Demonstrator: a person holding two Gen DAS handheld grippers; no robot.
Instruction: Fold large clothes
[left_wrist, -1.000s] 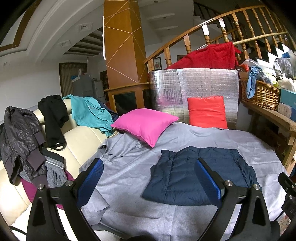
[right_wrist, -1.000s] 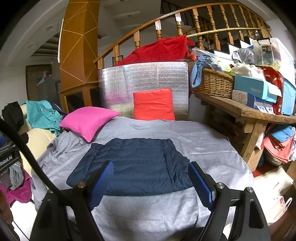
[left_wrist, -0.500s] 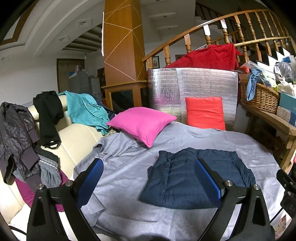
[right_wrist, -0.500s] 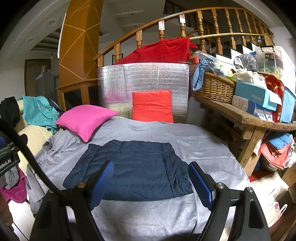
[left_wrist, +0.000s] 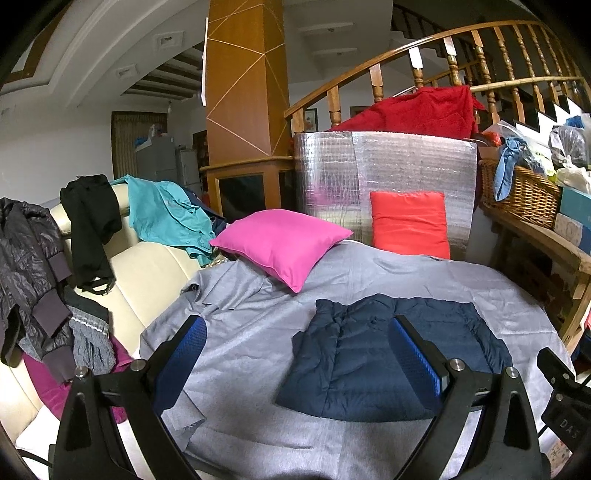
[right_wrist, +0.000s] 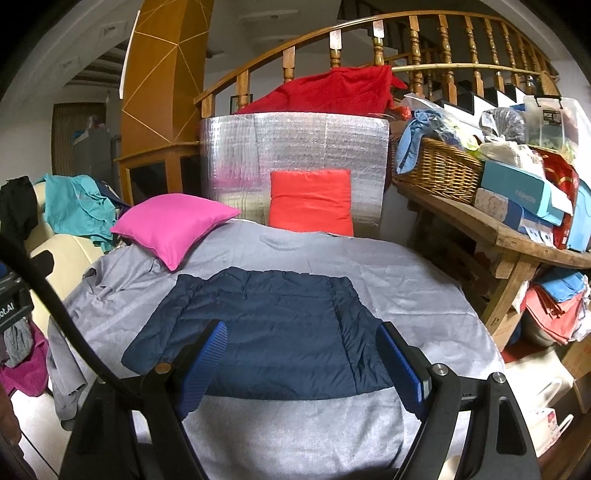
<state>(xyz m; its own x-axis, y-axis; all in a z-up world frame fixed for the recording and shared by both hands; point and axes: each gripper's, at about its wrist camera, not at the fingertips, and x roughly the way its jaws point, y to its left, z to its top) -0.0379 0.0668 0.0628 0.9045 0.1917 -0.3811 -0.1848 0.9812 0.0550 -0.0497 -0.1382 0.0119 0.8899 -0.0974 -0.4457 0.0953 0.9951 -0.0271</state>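
A navy quilted jacket (right_wrist: 273, 328) lies folded flat into a rectangle on the grey-covered table (right_wrist: 424, 280); it also shows in the left wrist view (left_wrist: 362, 354). My left gripper (left_wrist: 295, 354) is open and empty, held above the table's near left side, apart from the jacket. My right gripper (right_wrist: 301, 363) is open and empty, held above the jacket's near edge without touching it.
A pink cushion (left_wrist: 284, 243) and a red cushion (left_wrist: 410, 221) sit at the table's far side before a silver foil screen (right_wrist: 295, 155). A cream sofa (left_wrist: 147, 266) at left holds several clothes. A wooden shelf (right_wrist: 517, 236) with a basket and boxes stands at right.
Both grippers have drifted slightly, so the jacket sits a little lower and to the right in the left view. Both stay open; the jacket has not moved on the table.
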